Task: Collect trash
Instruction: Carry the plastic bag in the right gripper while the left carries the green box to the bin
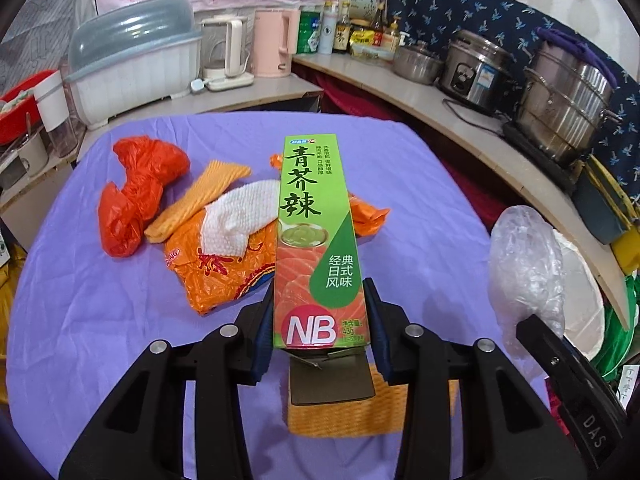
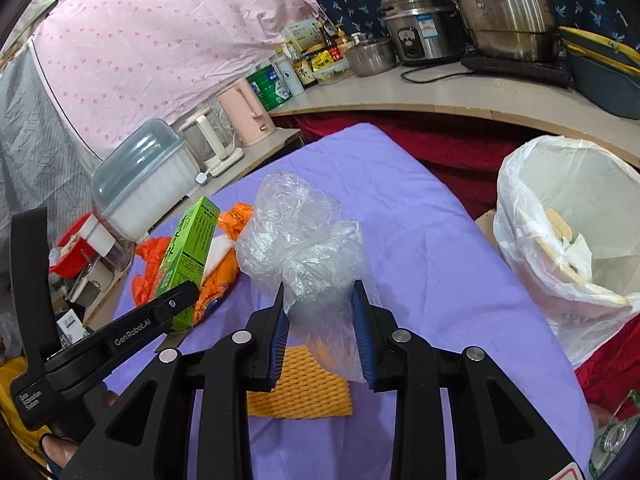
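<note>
My left gripper [image 1: 320,320] is shut on a long green wasabi box [image 1: 314,240], held up above the purple table with its torn lower flap hanging open. The same box [image 2: 186,264] shows at the left of the right wrist view, clamped in the left gripper's black finger. My right gripper [image 2: 322,328] is shut on a crumpled clear plastic bag [image 2: 304,240], lifted off the cloth; that bag [image 1: 524,272] appears at the right of the left wrist view. A white-lined trash bin [image 2: 576,216] stands beside the table's right edge with scraps inside.
On the purple cloth [image 1: 120,320] lie a red plastic bag [image 1: 136,196], an orange foam sleeve [image 1: 196,200], a white paper towel [image 1: 240,216], an orange snack bag [image 1: 224,268] and an orange foam net [image 2: 300,388]. Shelves with pots [image 1: 560,100], kettles and bottles ring the table.
</note>
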A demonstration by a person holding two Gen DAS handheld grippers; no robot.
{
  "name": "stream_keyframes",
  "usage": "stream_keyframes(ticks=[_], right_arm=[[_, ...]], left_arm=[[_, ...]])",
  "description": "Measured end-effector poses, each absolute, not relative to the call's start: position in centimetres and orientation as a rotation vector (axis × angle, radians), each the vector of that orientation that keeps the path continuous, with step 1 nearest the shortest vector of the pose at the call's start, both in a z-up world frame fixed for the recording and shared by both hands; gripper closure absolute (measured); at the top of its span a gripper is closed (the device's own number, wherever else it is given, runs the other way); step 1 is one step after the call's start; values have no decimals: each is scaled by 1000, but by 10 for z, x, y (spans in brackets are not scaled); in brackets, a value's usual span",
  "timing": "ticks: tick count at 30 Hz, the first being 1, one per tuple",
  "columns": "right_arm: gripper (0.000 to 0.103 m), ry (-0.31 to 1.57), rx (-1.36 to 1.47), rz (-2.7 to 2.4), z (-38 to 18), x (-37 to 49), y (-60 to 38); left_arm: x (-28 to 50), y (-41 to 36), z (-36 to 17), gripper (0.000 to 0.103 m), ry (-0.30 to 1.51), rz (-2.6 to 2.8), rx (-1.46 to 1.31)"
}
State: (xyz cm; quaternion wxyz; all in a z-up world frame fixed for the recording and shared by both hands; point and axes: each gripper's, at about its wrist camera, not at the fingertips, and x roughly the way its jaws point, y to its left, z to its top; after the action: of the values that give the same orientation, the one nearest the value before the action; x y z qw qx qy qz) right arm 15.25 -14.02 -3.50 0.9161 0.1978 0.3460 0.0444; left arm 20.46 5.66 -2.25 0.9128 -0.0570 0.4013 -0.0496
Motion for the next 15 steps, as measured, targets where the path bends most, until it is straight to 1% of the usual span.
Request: stream_keyframes(ticks=[9,15], right_arm=[[74,630,418,77,-1,119,-155],[74,581,431,46,16,95,-175]], left_arm=[[166,35,19,65,756,-169,-102],[142,15,36,65,726,-208,-81]])
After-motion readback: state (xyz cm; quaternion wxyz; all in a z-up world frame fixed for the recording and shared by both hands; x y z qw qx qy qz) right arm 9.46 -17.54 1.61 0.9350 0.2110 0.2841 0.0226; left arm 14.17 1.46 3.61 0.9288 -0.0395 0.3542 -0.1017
